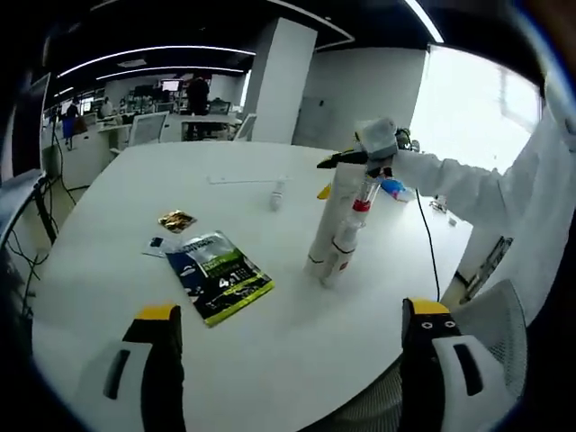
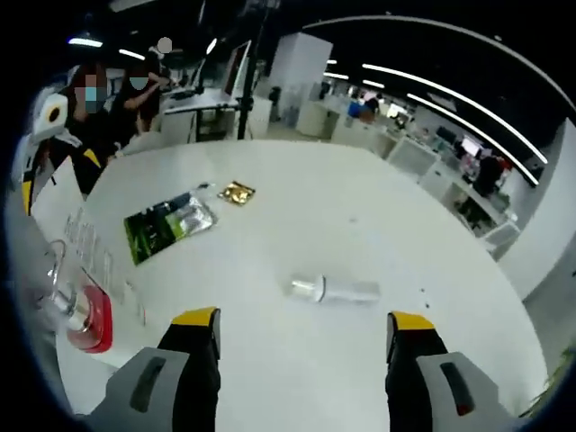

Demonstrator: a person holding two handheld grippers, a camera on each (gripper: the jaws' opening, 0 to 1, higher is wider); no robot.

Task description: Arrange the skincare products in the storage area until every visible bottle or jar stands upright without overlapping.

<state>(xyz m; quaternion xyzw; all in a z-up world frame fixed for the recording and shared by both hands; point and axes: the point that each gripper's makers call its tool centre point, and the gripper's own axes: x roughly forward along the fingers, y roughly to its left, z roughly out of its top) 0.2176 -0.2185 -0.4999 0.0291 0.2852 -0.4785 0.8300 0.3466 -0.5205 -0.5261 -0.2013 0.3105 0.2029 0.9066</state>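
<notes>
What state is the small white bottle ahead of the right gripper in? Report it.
Tipped. The small white bottle lies on its side on the white table, its length flat along the surface, apart from the open jaws.

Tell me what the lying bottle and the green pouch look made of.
Lying bottle: probably plastic, frosted and translucent, whitish with a soft sheen. Green pouch: looks like glossy foil or plastic film, flat, with bright highlights across its printed face; can't tell which.

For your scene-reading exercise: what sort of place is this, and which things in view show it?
Probably an open-plan office: a large white table, rows of desks with monitors behind, and long ceiling light strips.
</notes>
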